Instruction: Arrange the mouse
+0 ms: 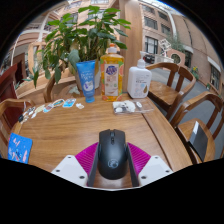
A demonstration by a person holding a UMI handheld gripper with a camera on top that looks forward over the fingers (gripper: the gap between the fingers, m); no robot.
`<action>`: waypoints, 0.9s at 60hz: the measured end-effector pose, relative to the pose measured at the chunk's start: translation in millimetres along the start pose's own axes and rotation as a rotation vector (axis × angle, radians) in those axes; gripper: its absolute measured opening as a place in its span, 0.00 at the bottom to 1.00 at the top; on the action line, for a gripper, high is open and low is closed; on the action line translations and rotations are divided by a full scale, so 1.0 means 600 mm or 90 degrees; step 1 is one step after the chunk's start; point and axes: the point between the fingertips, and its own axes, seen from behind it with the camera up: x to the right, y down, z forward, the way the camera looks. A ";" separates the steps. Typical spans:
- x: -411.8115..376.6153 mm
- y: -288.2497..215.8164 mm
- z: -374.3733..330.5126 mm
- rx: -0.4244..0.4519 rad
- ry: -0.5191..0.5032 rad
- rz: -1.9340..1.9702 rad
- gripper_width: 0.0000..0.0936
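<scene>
Looking down the gripper (112,172), we've got its fingers spread wide with the black mouse (112,153) between them, probably just resting on the wooden table (70,125) rather than pinched. Farther off stand a blue tube (87,78), a yellow bottle (113,75) and a white jug (139,80), then a leafy plant (75,35).

no lettering can be read anywhere: the labels on the blue tube (87,77), the yellow bottle (112,73) and the white jug (139,81) on the table (60,130) are too small to make out.
</scene>
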 end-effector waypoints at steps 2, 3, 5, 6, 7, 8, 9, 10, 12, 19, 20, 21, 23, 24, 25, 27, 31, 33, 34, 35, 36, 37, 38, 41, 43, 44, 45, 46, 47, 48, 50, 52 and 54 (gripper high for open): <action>0.000 0.000 0.000 -0.002 0.004 0.000 0.53; 0.000 0.000 0.000 -0.002 0.005 -0.002 0.52; -0.001 -0.001 0.000 0.000 0.007 -0.007 0.49; -0.001 -0.001 -0.001 0.001 0.009 -0.008 0.48; -0.001 -0.001 -0.001 0.003 0.011 -0.010 0.47; 0.000 -0.001 -0.001 0.005 0.012 -0.012 0.45; 0.000 -0.001 -0.001 0.007 0.013 -0.015 0.44; 0.000 -0.002 -0.001 0.008 0.014 -0.016 0.43; 0.001 -0.003 -0.002 0.011 0.017 -0.016 0.41; 0.004 -0.005 -0.013 0.016 0.027 -0.003 0.38; 0.005 -0.007 -0.017 0.019 0.028 0.001 0.38; 0.006 -0.010 -0.023 0.022 0.029 0.002 0.38; 0.011 -0.019 -0.039 0.030 0.034 0.006 0.38; 0.014 -0.027 -0.047 0.037 0.039 0.009 0.38; 0.016 -0.037 -0.057 0.045 0.043 0.010 0.38; 0.017 -0.062 -0.078 0.067 0.047 0.013 0.38; 0.013 -0.123 -0.134 0.118 0.053 0.015 0.38; 0.006 -0.159 -0.166 0.149 0.051 0.019 0.38; 0.000 -0.176 -0.184 0.165 0.048 0.022 0.38; -0.008 -0.196 -0.203 0.181 0.044 0.023 0.38; -0.016 -0.212 -0.218 0.192 0.039 0.021 0.38; -0.025 -0.228 -0.235 0.206 0.034 0.021 0.38; -0.036 -0.243 -0.252 0.221 0.028 0.022 0.38; -0.076 -0.283 -0.303 0.259 0.006 0.013 0.38; -0.107 -0.302 -0.333 0.281 -0.007 0.001 0.38; -0.127 -0.316 -0.345 0.293 -0.013 -0.001 0.38; -0.145 -0.323 -0.358 0.302 -0.022 -0.005 0.38; -0.163 -0.327 -0.369 0.310 -0.031 -0.010 0.38; -0.184 -0.330 -0.378 0.316 -0.041 -0.018 0.38; -0.205 -0.330 -0.386 0.320 -0.051 -0.024 0.38; -0.255 -0.320 -0.401 0.327 -0.072 -0.033 0.38; -0.298 -0.314 -0.406 0.320 -0.098 -0.040 0.38; -0.342 -0.293 -0.400 0.302 -0.122 -0.050 0.38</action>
